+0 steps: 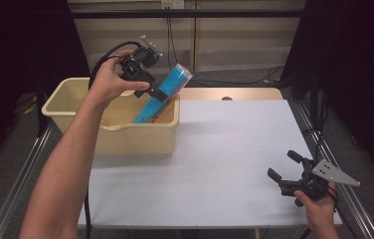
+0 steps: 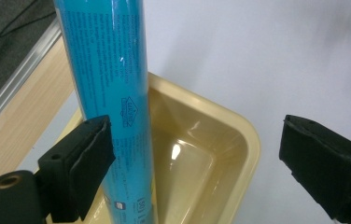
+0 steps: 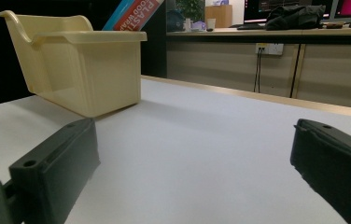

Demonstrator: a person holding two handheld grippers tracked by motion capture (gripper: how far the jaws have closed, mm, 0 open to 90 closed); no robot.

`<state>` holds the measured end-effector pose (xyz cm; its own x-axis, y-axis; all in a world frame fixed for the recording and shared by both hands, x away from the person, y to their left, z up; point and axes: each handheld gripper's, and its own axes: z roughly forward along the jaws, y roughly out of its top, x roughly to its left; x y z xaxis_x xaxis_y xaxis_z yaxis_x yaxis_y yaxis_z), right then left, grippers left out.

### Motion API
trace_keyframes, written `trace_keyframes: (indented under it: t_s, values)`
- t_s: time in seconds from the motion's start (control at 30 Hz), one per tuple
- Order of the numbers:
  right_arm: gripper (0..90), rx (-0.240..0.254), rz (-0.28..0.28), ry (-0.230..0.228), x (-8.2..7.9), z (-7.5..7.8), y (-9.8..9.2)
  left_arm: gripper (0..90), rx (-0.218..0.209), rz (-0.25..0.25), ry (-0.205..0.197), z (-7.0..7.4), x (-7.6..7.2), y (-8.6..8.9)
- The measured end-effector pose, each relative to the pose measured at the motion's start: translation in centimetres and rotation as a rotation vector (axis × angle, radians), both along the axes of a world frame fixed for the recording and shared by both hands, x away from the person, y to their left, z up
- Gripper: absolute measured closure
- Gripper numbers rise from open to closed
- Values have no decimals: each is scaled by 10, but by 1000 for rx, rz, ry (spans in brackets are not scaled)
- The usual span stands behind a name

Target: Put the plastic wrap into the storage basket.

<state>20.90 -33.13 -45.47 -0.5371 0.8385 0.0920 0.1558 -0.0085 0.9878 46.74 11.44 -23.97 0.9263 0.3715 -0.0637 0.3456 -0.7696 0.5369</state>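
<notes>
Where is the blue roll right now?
In the high view the blue roll stands tilted in the yellow bin at the table's far left, leaning on its right rim.

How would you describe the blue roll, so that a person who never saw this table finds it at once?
Look at the cream plastic bin on the left part of the white table. A long blue tube leans in it, its top sticking out over the rim, beside the open left gripper. It is the bin's one bright blue, printed thing.

One blue tube (image 1: 162,94) (leaning in the bin), one yellow bin (image 1: 125,134), two grippers.
</notes>
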Motion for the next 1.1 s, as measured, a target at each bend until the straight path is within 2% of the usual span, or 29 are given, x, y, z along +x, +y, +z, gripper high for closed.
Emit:
trace_keyframes:
  t_s: [0.17, 0.2, 0.23, 0.27, 0.4, 0.63, 0.83, 1.1]
  values:
    - [7, -1, 3, -4, 1, 0, 0, 94, -67, 48, -30, -5, -6, 9]
    - [7, -4, 5, -3, 1, 0, 1, 95, -94, 65, -23, -6, -8, 10]
    - [7, -2, 6, -3, 1, 0, 1, 94, -103, 69, -25, -7, -8, 11]
    - [7, -3, 6, -4, 1, 0, 1, 94, -108, 71, -34, -8, -11, 11]
    - [7, -5, 8, -2, 2, 0, 2, 86, -139, 86, -31, -11, -18, 14]
    - [7, -8, 14, -3, 2, 0, 4, 80, -173, 83, -52, -17, -28, 19]
    - [7, -10, 16, -2, 3, 0, 4, 63, -235, 106, -62, -24, -34, 26]
    - [7, -14, 15, -2, 3, 0, 5, 61, -262, 133, -75, -37, -47, 31]
